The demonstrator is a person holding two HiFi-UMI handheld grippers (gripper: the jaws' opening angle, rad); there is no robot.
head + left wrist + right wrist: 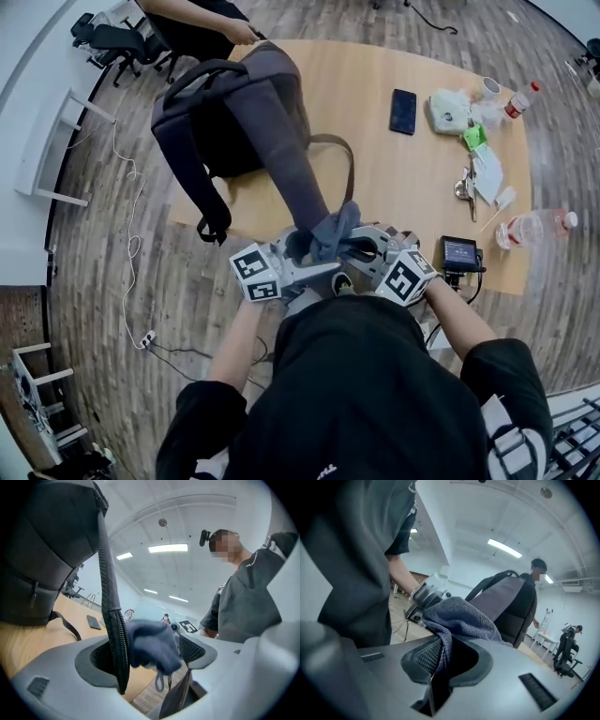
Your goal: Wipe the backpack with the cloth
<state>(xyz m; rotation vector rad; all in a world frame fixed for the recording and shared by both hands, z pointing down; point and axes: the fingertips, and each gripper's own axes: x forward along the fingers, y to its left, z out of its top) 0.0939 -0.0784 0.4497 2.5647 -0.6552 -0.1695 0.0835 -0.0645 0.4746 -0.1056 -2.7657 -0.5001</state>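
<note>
The backpack, dark grey, stands upright on the far left part of the wooden table. Another person's hand holds it by the top. One wide shoulder strap stretches from the backpack down toward the near edge of the table, where the two grippers meet close together.

The right gripper has its fingers clamped on the cloth, a blue-grey terry cloth. One fold is pinched between the pads, and the rest bunches up above and in front of them. In the head view the cloth sits at the lower end of the shoulder strap, just between the two grippers.

The left gripper has its fingers wide apart. The shoulder strap hangs down through the gap, close against the left-hand pad and showing its ribbed edge. The bunched cloth fills much of the space beside the strap. Neither pad is pressing on the strap or the cloth. The left gripper points roughly level, looking across the table toward the person who wears the head camera.

On the right part of the table, well apart from the backpack, lie a black phone, a white pack, a bunch of keys and a clear bottle on its side. A small device with a screen sits at the near edge, just beside the right gripper's marker cube.
</note>
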